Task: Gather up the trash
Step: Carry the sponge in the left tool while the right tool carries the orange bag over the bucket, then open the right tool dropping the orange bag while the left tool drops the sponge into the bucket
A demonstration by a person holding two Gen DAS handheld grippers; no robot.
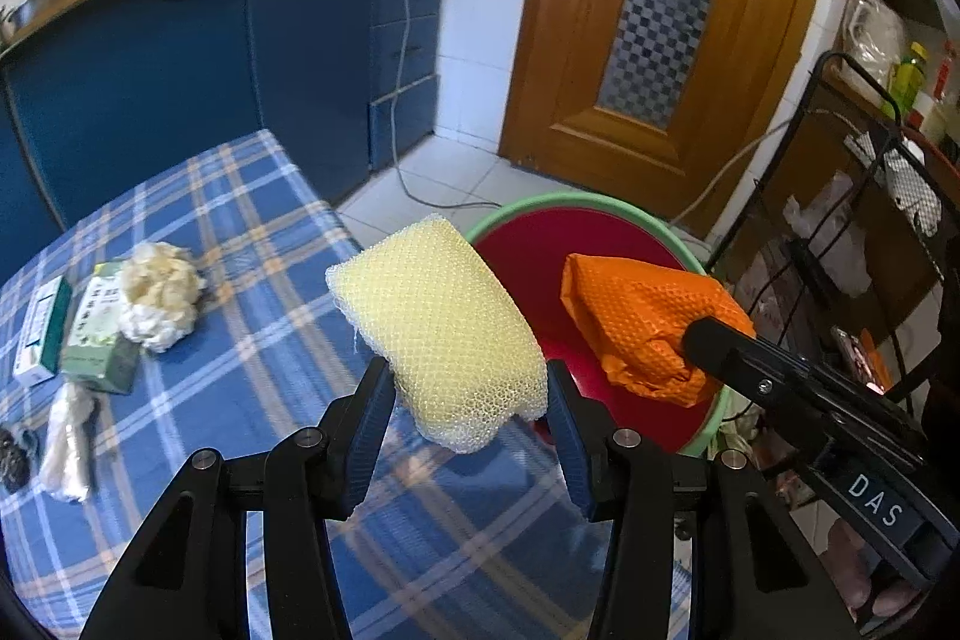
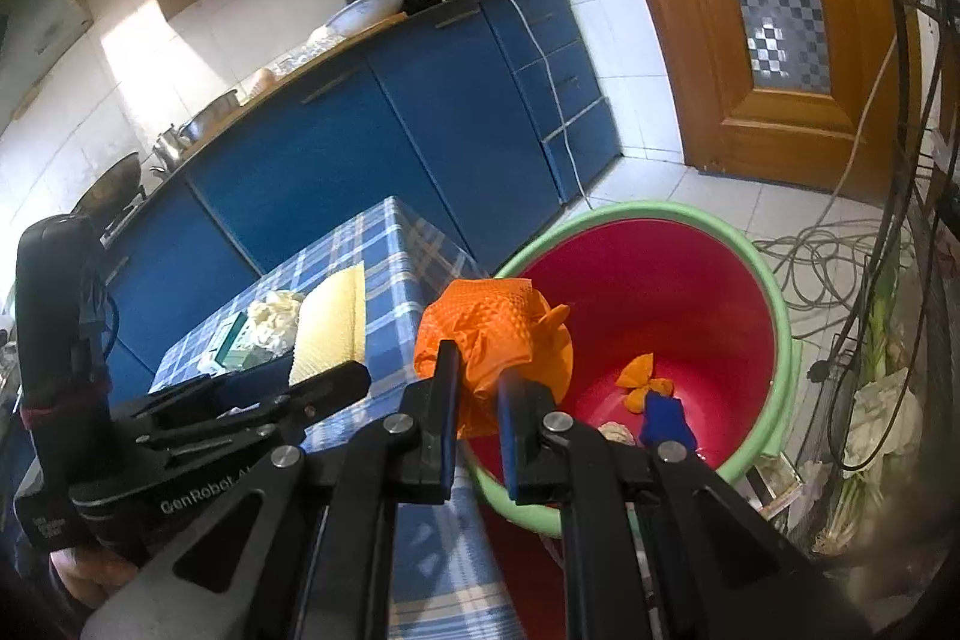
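Note:
My left gripper [image 1: 471, 394] is shut on a pale yellow foam net sleeve [image 1: 441, 322] and holds it above the table edge, next to the bin. My right gripper [image 2: 477, 370] is shut on a crumpled orange glove [image 2: 492, 328] and holds it over the near rim of the red bin with a green rim [image 2: 774, 292]. The glove [image 1: 642, 322] and bin [image 1: 558, 205] also show in the left wrist view. Inside the bin lie an orange scrap [image 2: 642, 379], a blue scrap [image 2: 666, 421] and a whitish scrap [image 2: 618, 430].
On the blue plaid table [image 1: 252, 232] lie a white crumpled wad [image 1: 159, 295], two green-white cartons [image 1: 99, 328], a rolled plastic wrapper [image 1: 69, 442] and a dark scrubber [image 1: 12, 460]. Blue cabinets [image 1: 180, 88] stand behind. A wire rack [image 1: 870, 196] and cables [image 2: 840, 256] are right.

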